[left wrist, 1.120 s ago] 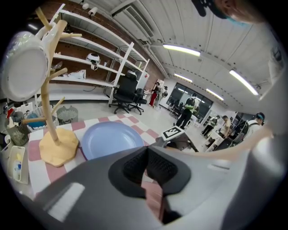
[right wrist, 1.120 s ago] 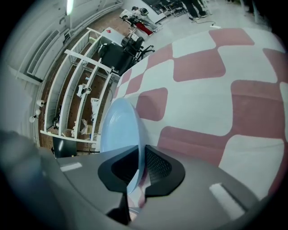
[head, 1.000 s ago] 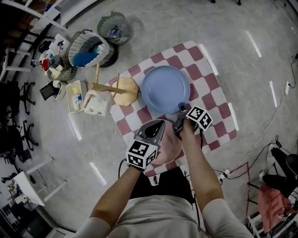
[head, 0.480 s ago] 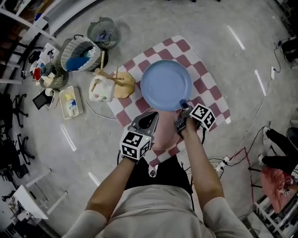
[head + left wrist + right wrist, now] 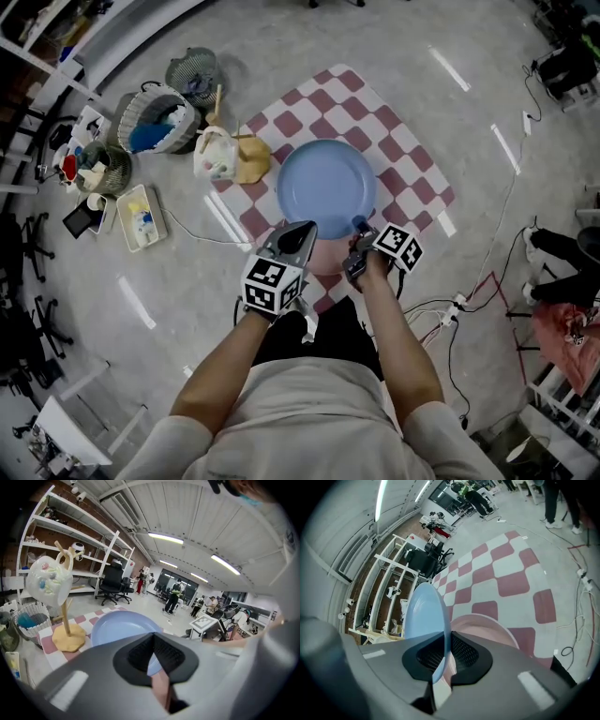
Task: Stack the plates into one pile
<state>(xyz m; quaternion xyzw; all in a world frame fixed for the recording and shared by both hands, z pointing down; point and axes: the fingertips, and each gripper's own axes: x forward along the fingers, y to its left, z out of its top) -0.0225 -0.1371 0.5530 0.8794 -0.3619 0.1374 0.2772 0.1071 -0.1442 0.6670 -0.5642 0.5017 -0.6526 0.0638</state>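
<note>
- Both claws sit at the near edge of the checkered mat (image 5: 398, 141), which lies on the floor (image 5: 487, 84).
- Right claw (image 5: 356, 231) is clenched on the near rim of the blue plate (image 5: 326, 187). The right gripper view shows that rim edge-on between the pads of the claw (image 5: 445, 656).
- In that view the blue plate (image 5: 423, 616) stands tilted up from the mat (image 5: 511, 581), with the pink plate (image 5: 490, 630) flat below it.
- Left claw (image 5: 302, 231) is clenched too. The left gripper view shows a pink strip pinched in the claw (image 5: 153, 656), which we read as the rim of the pink plate (image 5: 161, 688).
- From the head view the pink plate (image 5: 328, 259) is on the mat between the two claws, its far part covered by the blue plate's near edge. We cannot tell whether the plates touch.
- From the left claw the blue plate (image 5: 117, 625) fills the space just beyond the pads.
- Left of the plates, a wooden mug stand (image 5: 249, 157) with a white mug (image 5: 214, 153) hanging on it sits at the mat's edge.
- Two baskets (image 5: 159, 117) and a small tray (image 5: 141, 217) are on the floor further left, well apart from the plates.
</note>
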